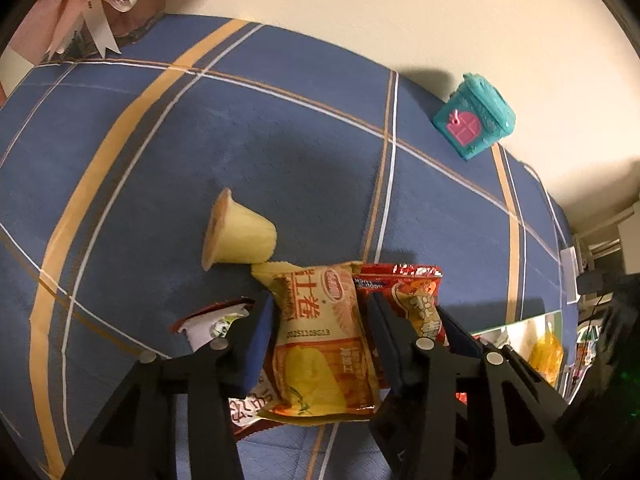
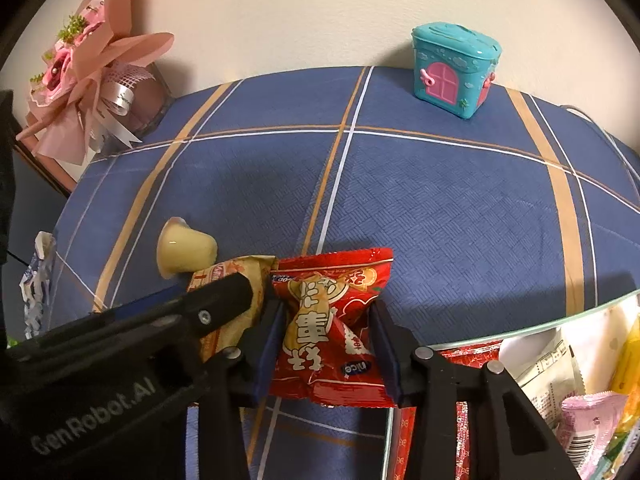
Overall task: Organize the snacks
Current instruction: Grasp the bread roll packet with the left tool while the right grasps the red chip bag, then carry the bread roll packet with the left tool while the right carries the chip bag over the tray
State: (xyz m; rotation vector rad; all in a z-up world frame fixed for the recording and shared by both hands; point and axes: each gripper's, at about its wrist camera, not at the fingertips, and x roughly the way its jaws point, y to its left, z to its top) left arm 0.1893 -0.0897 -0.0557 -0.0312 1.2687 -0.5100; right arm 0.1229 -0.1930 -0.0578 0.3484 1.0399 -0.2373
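We've got both grippers down on the snack pile at the near edge of the blue plaid tabletop (image 2: 440, 208).

Left gripper (image 1: 320, 316): jaws about half closed, straddling the yellow-orange snack pkt (image 1: 320, 344). The left pad looks to be touching the pkt's edge; on the right side we can't tell if the pad is on it or on the red pkt beside it, so no firm grip yet in our view.

Right gripper (image 2: 328, 332): jaws narrow, pads pressed into both sides of the red snack pkt (image 2: 328, 320), which is bunched up between them. We read that as held.

Risks from here:
- The two pkts overlap and the grippers sit side by side, left one's finger right against the right one's. If either lifts first it may drag the other pkt or knock the other gripper.
- Left gripper closing on a flat, slick foil pkt: it could buckle and squirt out, or the pad could catch the red pkt's edge too.
- The jelly cup (image 1: 236, 232) lies tipped on its side just beyond the yellow pkt, w/ another small sealed cup (image 1: 208, 324) to the near left; a drag on the pkt could roll it.
- The red pkt is held by its crumpled middle, so it may slip when swung over to the clear bin (image 2: 560, 380) of snacks at near right.
- The teal toy house (image 2: 456, 68) and bouquet (image 2: 92, 80) are well apart, at the far side; no threat.
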